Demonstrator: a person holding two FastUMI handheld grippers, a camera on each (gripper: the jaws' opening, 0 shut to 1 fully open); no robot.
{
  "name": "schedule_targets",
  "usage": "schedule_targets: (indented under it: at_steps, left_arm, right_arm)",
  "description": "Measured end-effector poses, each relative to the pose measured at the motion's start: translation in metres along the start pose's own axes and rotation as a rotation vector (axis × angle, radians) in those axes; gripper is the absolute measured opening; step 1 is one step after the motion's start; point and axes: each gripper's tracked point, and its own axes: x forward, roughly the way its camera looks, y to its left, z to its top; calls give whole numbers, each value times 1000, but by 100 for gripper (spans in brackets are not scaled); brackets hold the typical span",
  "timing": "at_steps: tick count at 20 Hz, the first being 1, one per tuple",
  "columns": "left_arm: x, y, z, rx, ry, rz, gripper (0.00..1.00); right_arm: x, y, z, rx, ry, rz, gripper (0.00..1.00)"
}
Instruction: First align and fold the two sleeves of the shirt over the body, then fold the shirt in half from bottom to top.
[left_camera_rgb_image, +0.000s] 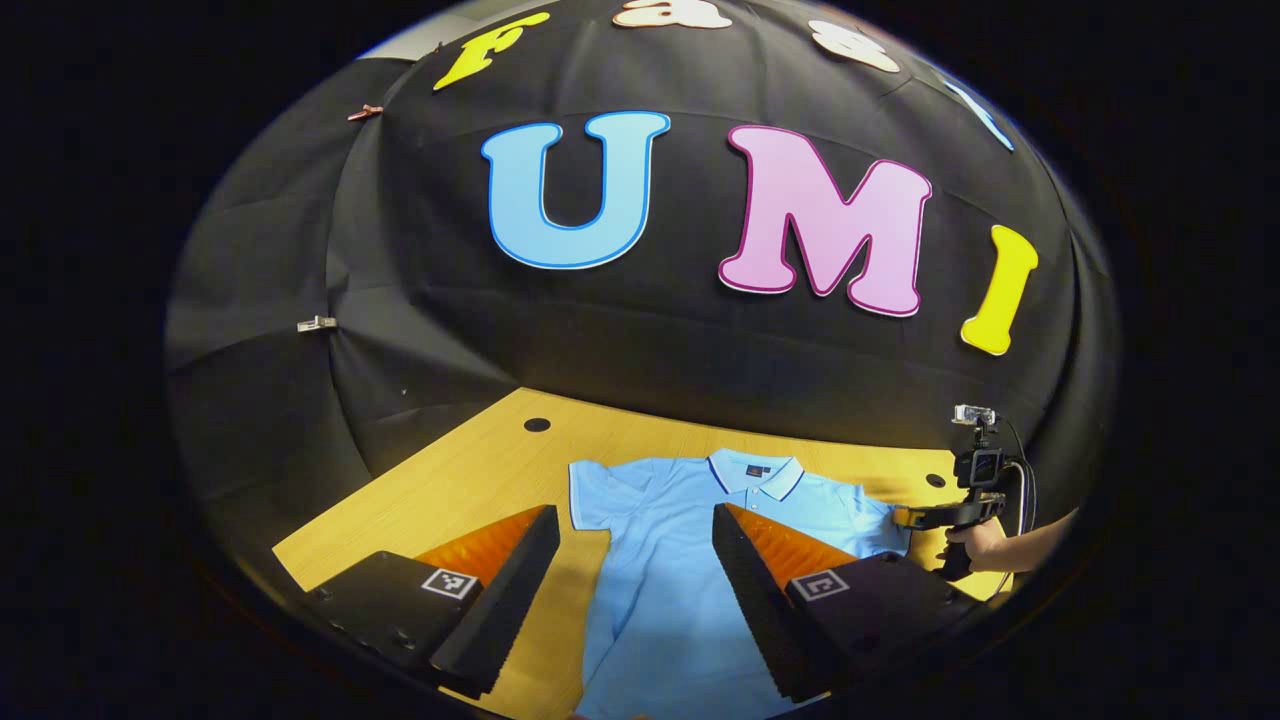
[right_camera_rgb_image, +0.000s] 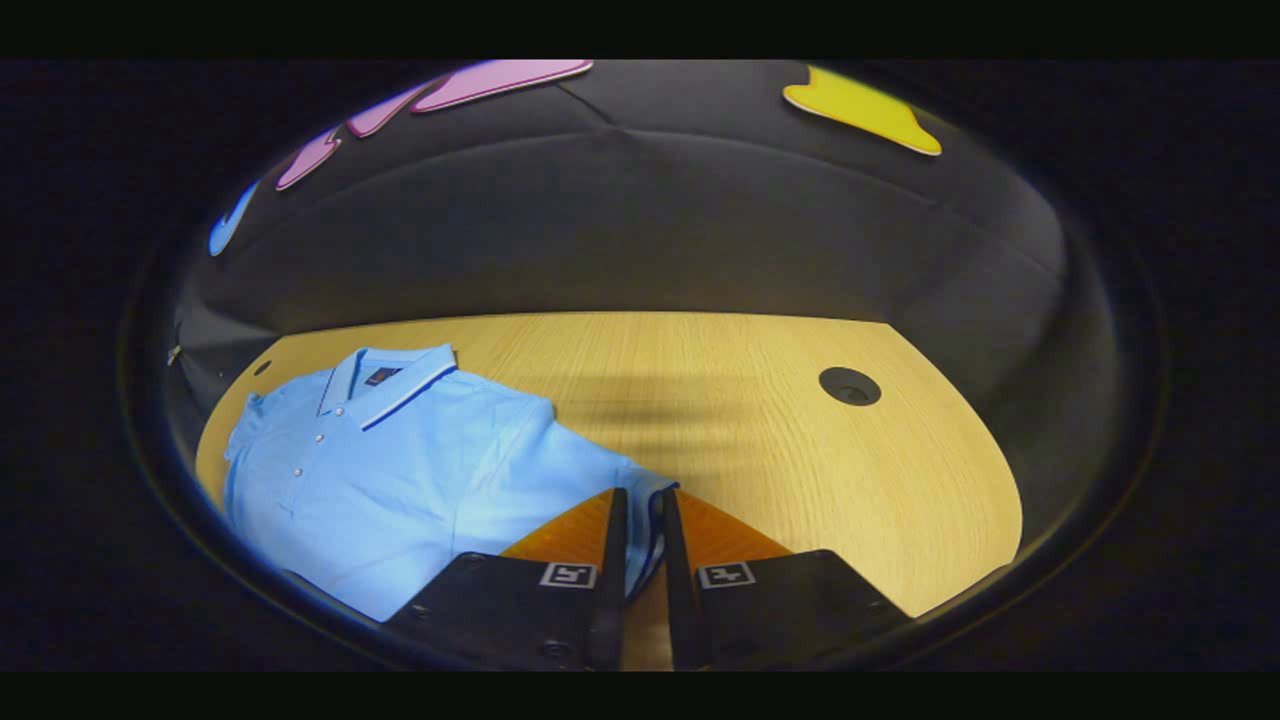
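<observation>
While your left gripper (left_camera_rgb_image: 635, 560) hangs above the table with its jaws spread wide apart and nothing between them, your right gripper (right_camera_rgb_image: 640, 520) has its two fingers pinched nearly together on the hem of the shirt's sleeve (right_camera_rgb_image: 640, 500), so it's clamped on fabric over there. The light blue polo shirt (left_camera_rgb_image: 680, 540) is lying flat on the wooden table (left_camera_rgb_image: 450, 480), front side up, with its collar (left_camera_rgb_image: 755, 472) pointing to the far side toward the black cloth wall (left_camera_rgb_image: 620, 340). In the left gripper view the shirt body runs between your open fingers, one finger (left_camera_rgb_image: 510, 590) over bare wood just left of the shirt and the other finger (left_camera_rgb_image: 760, 590) over its right part; the left sleeve (left_camera_rgb_image: 590, 495) is spread out flat on the wood. At the right edge of that same view you can see your hand (left_camera_rgb_image: 975, 545) holding the other gripper right at the shirt's right sleeve. In the right gripper view the shirt sits on the left half of the table, buttons (right_camera_rgb_image: 310, 440) and striped collar edge visible, and the pinched sleeve looks slightly bunched where it enters the fingers. Off to the right there's a round dark cable hole (right_camera_rgb_image: 849, 386) in the tabletop, well apart from the shirt, and another small hole (left_camera_rgb_image: 537, 425) near the far left corner in the left gripper view.
</observation>
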Motion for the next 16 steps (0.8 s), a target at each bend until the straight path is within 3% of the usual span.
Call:
schedule_targets:
  at_steps: [1,5,10,12,14,15,16]
  left_arm:
    - [-1,5,-10,-20,20,5,98]
    - [-5,21,-22,-77,43,18,98]
    - [-15,51,-25,-86,46,36,98]
    - [-16,58,-28,-72,42,20,98]
    - [-15,75,-37,-68,52,21,98]
    - [-15,80,-37,-75,55,21,98]
    - [-16,87,-37,-87,53,19,98]
  right_arm:
    - [-1,5,0,-21,-1,16,6]
    - [-7,12,-1,2,28,27,5]
    - [-31,15,41,-45,-45,-18,0]
    - [-42,29,59,-61,-65,-12,0]
    - [-51,51,78,-96,-94,-4,10]
    - [-53,63,85,-119,-105,6,0]
    - [-57,86,93,-157,-121,27,5]
